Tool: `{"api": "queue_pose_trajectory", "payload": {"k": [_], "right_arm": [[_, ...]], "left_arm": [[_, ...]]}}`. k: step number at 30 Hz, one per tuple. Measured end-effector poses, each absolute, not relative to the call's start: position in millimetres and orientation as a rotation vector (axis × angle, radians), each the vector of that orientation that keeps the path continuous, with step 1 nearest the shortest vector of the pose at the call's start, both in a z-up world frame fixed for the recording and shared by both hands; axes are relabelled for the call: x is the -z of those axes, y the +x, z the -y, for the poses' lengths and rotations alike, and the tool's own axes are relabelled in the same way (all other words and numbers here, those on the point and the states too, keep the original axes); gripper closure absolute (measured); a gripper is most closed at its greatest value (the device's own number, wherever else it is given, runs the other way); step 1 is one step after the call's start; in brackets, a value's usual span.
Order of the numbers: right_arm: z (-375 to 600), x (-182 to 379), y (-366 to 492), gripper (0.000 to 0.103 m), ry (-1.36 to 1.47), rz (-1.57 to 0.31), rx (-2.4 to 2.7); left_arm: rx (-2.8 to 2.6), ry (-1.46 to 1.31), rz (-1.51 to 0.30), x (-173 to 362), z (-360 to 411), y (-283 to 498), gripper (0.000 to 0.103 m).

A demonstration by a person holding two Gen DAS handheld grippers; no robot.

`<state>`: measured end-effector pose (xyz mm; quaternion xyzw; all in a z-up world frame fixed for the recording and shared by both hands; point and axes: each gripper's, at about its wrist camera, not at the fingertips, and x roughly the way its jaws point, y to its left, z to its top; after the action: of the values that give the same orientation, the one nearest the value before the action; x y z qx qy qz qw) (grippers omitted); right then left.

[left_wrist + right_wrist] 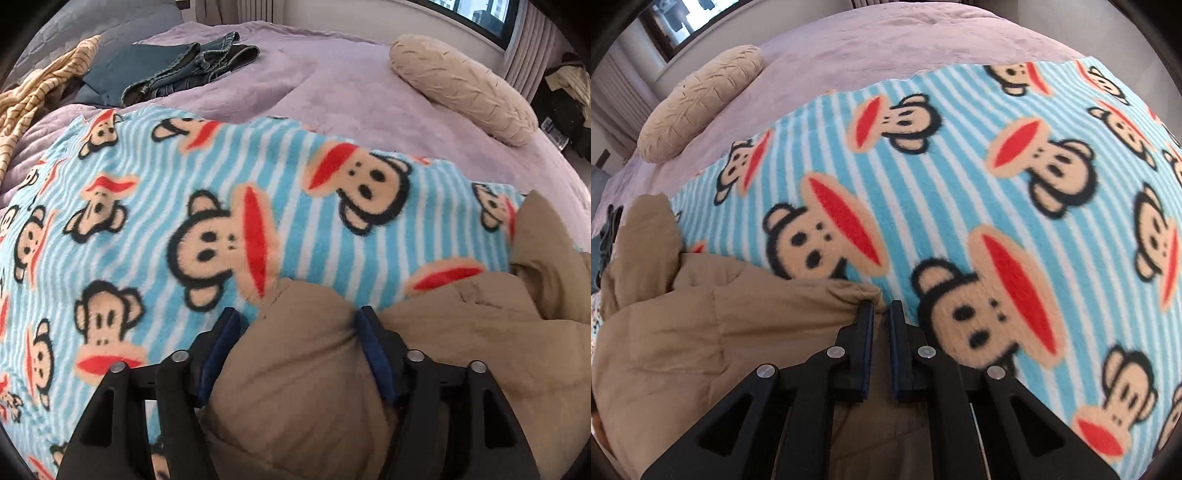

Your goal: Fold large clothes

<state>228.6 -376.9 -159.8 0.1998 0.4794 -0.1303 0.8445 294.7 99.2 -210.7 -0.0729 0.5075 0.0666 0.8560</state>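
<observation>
Left tool [295,314]: jaws wide apart, straddling a puffy fold of the tan padded jacket [306,373]; the fabric fills the gap and touches the right pad, but whether it is pinched I cannot tell.
Right tool [881,304]: jaws nearly together, a thin bit of the jacket's edge [864,291] caught between the pads.
Jacket position: bunched at the near edge of the fleece, on top of it; in the right wrist view it fills the lower left.
Fleece blanket [147,221]: blue-and-white stripes with monkey faces, spread flat on the bed [351,96], under the jacket.
Bed cover: lilac.
Far side, left wrist view: folded jeans [192,74]; yellow striped garment [40,85].
Cushion [465,88]: beige, near the window, apart from the fleece.
</observation>
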Motion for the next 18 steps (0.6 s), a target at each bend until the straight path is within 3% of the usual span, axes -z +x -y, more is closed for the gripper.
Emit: {"api": "queue_pose_trajectory", "payload": {"k": [9, 14, 18], "right_arm": [[369, 151, 233, 0.090, 0.395, -1.011, 0.313], [364, 119, 211, 0.070, 0.427, -0.958, 0.340], [352, 99, 172, 0.063, 0.467, -0.908, 0.325]], "left_arm": [[-0.176, -0.136, -1.095, 200, -103, 302, 0.030], [-0.150, -0.140, -1.046, 151, -109, 270, 0.030], [-0.108, -0.122, -1.029, 125, -106, 237, 0.030]]}}
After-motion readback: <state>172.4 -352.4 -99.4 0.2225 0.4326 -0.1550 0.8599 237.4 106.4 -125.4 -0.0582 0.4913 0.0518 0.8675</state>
